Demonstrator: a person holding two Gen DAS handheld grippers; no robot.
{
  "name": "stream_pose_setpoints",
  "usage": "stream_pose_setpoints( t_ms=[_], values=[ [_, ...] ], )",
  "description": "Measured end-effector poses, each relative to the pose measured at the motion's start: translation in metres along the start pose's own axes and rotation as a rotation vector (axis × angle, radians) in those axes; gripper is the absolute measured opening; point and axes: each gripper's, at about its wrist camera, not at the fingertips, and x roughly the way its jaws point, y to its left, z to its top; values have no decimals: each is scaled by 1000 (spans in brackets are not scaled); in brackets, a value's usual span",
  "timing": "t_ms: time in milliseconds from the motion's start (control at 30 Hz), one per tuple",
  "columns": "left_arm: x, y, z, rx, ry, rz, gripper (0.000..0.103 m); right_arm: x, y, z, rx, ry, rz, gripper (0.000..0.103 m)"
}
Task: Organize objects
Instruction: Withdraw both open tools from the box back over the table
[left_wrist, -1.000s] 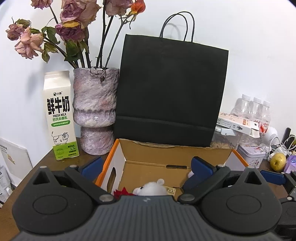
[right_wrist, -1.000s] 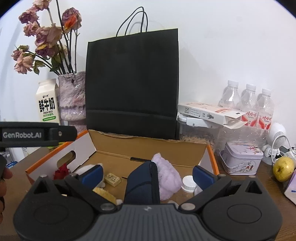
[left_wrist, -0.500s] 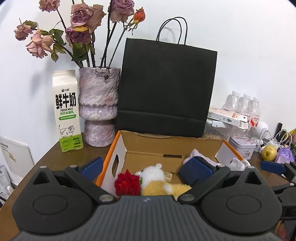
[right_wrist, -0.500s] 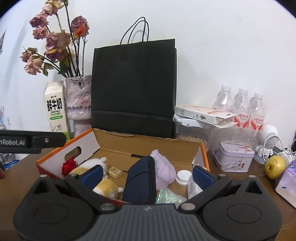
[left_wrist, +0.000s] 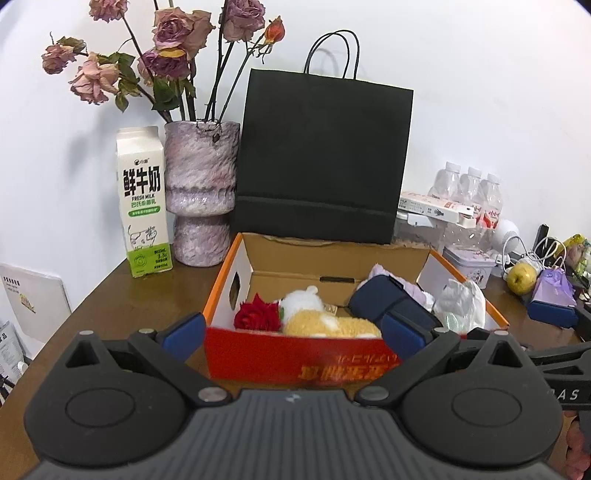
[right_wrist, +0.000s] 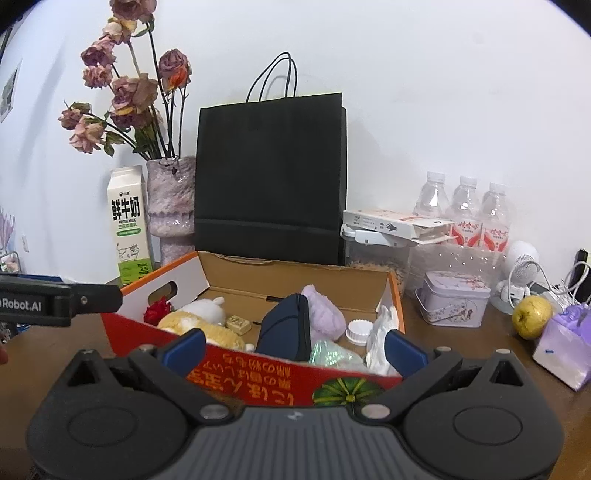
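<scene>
Left wrist view — open cardboard box (left_wrist: 332, 354) on the worktop (left_wrist: 122, 295), near both grippers.
Largest to smallest inside: navy pouch (left_wrist: 391, 306) right, plush toy (left_wrist: 325, 321), red rose (left_wrist: 256, 315) left — gathered for tidiness; both jaws spread, empty.

Box (left_wrist: 295, 354) front print blurred; plush (right_wrist: 199, 325) partly hidden behind box wall.

Both wrist views face the box (left_wrist: 295, 362) closely — side by side.
</scene>
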Motion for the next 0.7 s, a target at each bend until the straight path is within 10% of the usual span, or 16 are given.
stream_pose_setpoints(
  t_ms=[700],
  values=[
    [-59, -10, -61, 66, 54, -51, 103, -67, 15, -45, 10, 49, 15, 103]
  ],
)
